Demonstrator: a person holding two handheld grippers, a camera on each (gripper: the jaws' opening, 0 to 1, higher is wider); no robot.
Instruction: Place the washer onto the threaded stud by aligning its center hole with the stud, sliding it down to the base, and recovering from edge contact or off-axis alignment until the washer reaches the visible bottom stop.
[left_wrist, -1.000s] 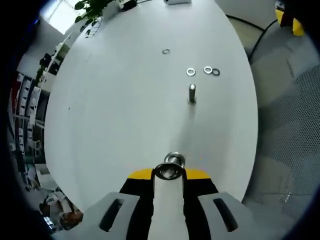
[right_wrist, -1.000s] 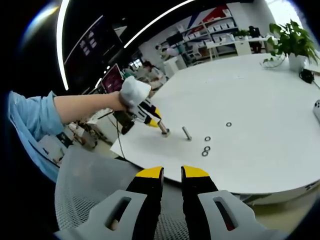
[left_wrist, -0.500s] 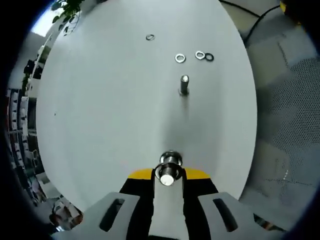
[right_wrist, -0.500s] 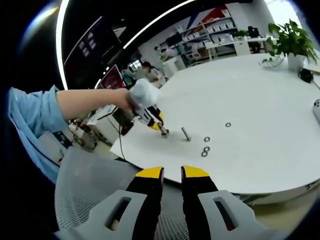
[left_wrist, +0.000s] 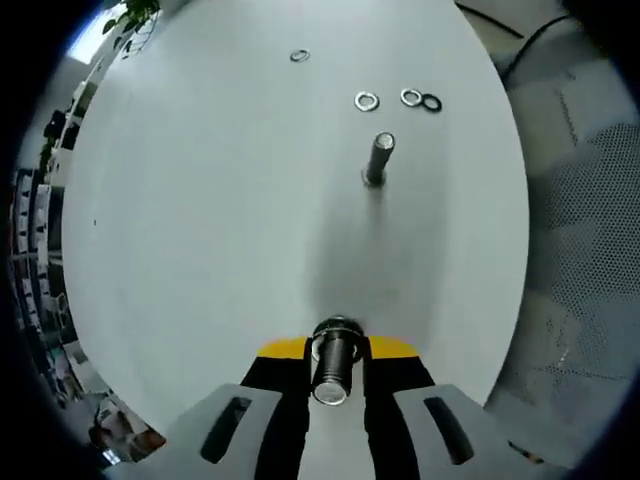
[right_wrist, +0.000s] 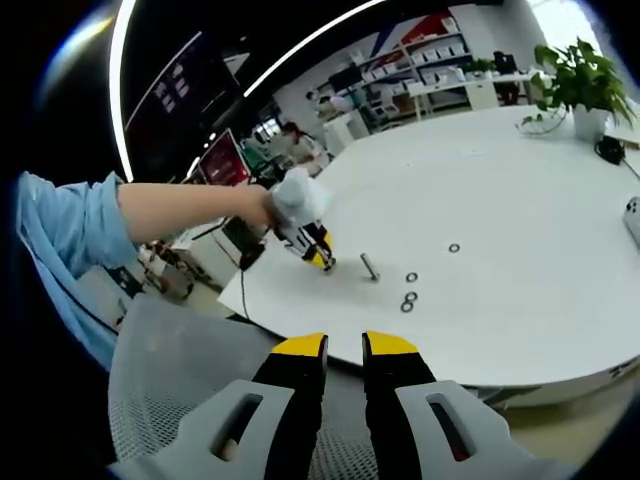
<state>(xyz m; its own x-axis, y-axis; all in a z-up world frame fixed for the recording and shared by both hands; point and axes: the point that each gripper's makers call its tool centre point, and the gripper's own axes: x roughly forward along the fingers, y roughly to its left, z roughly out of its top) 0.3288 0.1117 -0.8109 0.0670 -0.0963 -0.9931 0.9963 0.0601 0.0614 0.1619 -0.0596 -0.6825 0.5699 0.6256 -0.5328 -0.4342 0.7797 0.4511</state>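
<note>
My left gripper is shut on a short threaded metal stud, whose end points toward the camera near the edge of the white table. A second stud stands upright farther in. Beyond it lie two silver washers, a dark ring and, farther off, one more washer. In the right gripper view a gloved hand holds the left gripper at the table, beside the upright stud. My right gripper hangs shut and empty off the table's edge.
A grey mesh chair sits below the right gripper. Grey floor and a black cable lie past the table's right edge. A potted plant stands at the far side. Shelves and people are in the background.
The left gripper has tilted over the table, so the held stud now points at the camera and the upright stud looks nearer. The right gripper has not moved.
</note>
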